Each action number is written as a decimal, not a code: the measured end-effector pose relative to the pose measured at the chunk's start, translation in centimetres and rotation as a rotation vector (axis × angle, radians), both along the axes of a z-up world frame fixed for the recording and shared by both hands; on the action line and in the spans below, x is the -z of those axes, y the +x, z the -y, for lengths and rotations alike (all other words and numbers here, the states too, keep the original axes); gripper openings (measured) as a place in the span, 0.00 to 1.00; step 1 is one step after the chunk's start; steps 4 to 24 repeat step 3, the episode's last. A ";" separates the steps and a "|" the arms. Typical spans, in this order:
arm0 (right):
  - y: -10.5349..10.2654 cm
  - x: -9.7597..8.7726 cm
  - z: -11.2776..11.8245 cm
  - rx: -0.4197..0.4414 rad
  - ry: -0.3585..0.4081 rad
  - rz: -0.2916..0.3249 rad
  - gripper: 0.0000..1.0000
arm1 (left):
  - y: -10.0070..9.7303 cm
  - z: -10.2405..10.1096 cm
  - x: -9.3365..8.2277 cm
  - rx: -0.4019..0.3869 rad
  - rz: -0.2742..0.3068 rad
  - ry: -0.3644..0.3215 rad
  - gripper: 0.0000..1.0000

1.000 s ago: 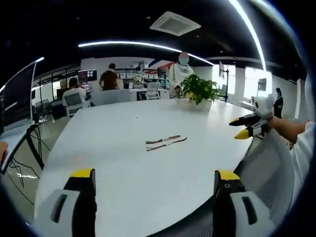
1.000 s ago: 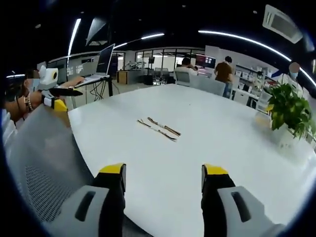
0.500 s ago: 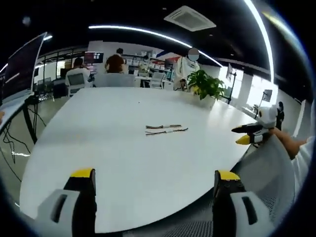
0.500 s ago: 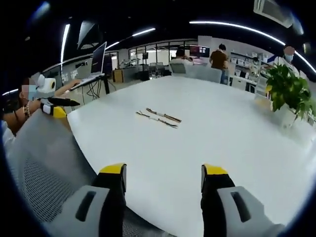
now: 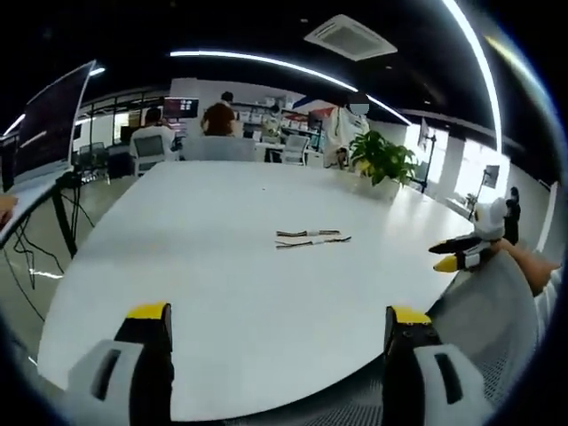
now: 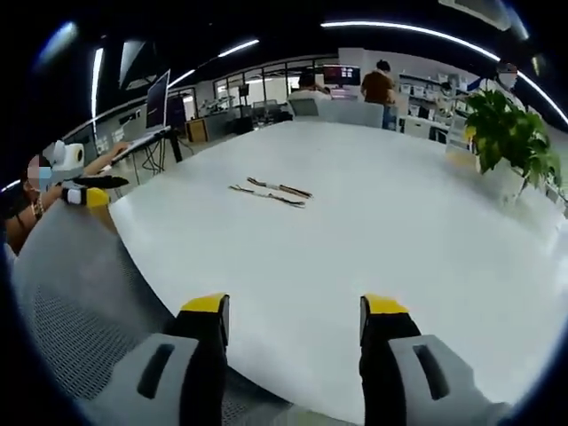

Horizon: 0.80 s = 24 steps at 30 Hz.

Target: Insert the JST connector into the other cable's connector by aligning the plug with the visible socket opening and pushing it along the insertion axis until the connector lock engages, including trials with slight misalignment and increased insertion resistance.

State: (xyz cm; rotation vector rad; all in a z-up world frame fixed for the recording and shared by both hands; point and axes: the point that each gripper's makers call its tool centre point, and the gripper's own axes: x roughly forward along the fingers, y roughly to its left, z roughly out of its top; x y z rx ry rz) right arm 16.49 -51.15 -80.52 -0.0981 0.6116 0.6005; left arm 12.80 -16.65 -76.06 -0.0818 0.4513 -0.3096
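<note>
Two short cables with small connectors lie side by side on the white table (image 5: 222,266), seen as the cable pair (image 5: 312,237) in the left gripper view and the cable pair (image 6: 269,191) in the right gripper view. My left gripper (image 5: 277,324) stands open at the table's near edge, well short of them, with nothing between its jaws. My right gripper (image 6: 291,315) is open too, also far back from the cables. The right gripper (image 5: 457,257) shows at the left gripper view's right side, and the left gripper (image 6: 89,189) at the right gripper view's left side.
A grey mesh chair back (image 6: 71,293) sits by the table's near edge. A potted plant (image 6: 510,142) stands at the far side of the table (image 6: 399,222). A laptop (image 6: 155,106) and desks with several people lie beyond.
Both views have shifted and tilted with the hands; the cables lie as before. Both grippers stay open.
</note>
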 end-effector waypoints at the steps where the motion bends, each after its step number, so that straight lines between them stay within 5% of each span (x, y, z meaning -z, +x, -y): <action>1: 0.0 -0.1 0.0 0.007 0.013 -0.002 0.57 | 0.0 0.0 0.0 -0.002 0.001 -0.003 0.99; 24: 0.0 -0.1 0.0 0.011 0.018 -0.006 0.57 | 0.0 0.0 0.1 -0.002 -0.004 -0.004 0.99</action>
